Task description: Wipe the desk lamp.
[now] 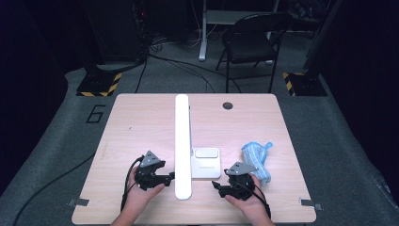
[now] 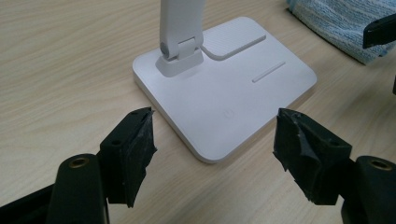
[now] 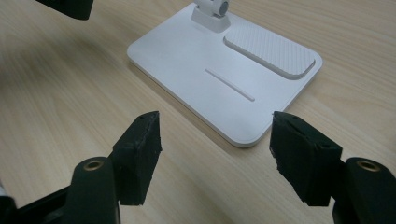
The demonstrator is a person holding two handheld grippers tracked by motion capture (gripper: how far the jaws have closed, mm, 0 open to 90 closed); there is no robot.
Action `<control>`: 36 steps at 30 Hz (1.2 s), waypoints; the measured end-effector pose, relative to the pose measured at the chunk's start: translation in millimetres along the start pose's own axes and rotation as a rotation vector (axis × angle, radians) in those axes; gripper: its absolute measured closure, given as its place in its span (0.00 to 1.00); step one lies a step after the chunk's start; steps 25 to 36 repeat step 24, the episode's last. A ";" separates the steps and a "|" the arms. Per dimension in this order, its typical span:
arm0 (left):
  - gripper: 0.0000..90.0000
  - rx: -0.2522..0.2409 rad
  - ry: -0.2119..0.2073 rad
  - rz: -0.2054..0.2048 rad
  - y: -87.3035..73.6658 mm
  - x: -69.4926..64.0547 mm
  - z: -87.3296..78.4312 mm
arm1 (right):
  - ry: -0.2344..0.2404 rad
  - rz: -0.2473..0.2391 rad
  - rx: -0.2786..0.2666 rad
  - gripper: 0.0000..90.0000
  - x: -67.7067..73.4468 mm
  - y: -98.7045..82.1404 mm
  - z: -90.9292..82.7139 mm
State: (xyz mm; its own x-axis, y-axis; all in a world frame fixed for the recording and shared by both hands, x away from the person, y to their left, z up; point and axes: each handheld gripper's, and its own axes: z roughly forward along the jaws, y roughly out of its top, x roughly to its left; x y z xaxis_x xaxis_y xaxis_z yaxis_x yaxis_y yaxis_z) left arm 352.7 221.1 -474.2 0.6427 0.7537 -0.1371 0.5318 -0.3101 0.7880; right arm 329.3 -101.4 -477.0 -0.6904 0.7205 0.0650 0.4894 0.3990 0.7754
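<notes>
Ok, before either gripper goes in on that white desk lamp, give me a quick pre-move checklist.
1. Left gripper open, nothing between its jaws: ok.
2. Right gripper open, nothing between its jaws: ok.
3. Lamp base flat on the table: ok.
4. Lamp arm reaches over the base toward the near edge, between the grippers; mind it: ok.
5. Blue cloth lies apart from the base: ok.
6. Lamp cord or plug: cannot tell.

Background stuff: a crumpled blue cloth [image 1: 257,159] sits on the wooden table [image 1: 141,122], right side, plus a black folding chair [image 1: 251,40] behind on grey floor.
</notes>
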 end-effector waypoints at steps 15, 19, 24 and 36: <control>0.32 -0.014 0.028 -0.054 -24.1 13.7 -19.0 | -0.040 -0.006 -0.014 0.37 -10.4 -24.0 -0.5; 0.32 -0.009 0.041 -0.052 -27.5 17.8 -19.9 | -0.044 0.001 -0.031 0.37 -12.5 -27.5 0.5; 0.32 -0.002 0.051 -0.053 -31.2 19.2 -17.0 | -0.049 -0.004 -0.040 0.37 -12.6 -31.6 2.7; 0.32 -0.002 0.051 -0.053 -31.2 19.2 -17.0 | -0.049 -0.004 -0.040 0.37 -12.6 -31.6 2.7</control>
